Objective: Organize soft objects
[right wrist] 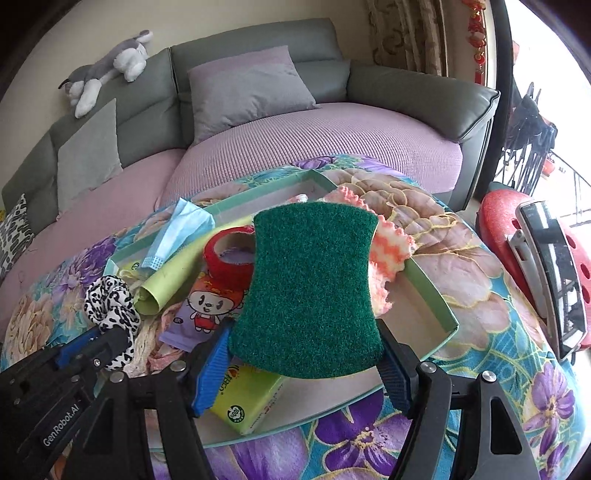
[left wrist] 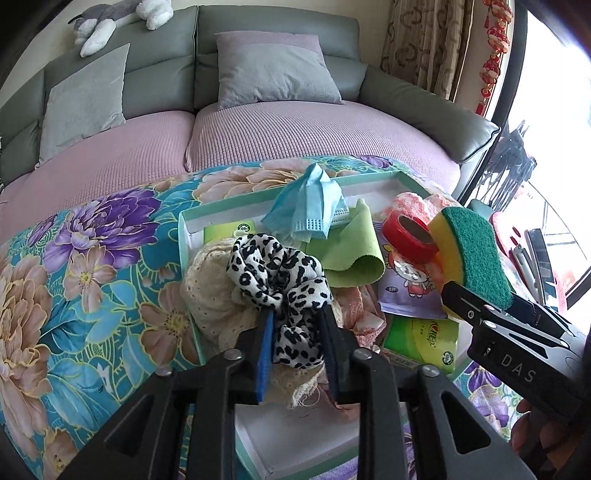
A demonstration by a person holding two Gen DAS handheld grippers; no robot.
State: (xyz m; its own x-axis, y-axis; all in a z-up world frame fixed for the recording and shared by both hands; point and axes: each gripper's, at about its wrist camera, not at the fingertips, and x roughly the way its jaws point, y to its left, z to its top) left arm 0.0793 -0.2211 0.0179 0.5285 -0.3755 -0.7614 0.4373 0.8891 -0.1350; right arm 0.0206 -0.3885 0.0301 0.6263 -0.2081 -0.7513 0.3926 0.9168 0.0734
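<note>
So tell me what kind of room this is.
Most likely a home living room: a grey sofa with throw cushions, a plush dog on its backrest, and patterned curtains by a window.

Tray sits on the table before the sofa, tape roll inside, mask behind it.

Bright daylight floods from the overexposed window at right; fisheye edges bend and darken.
</note>
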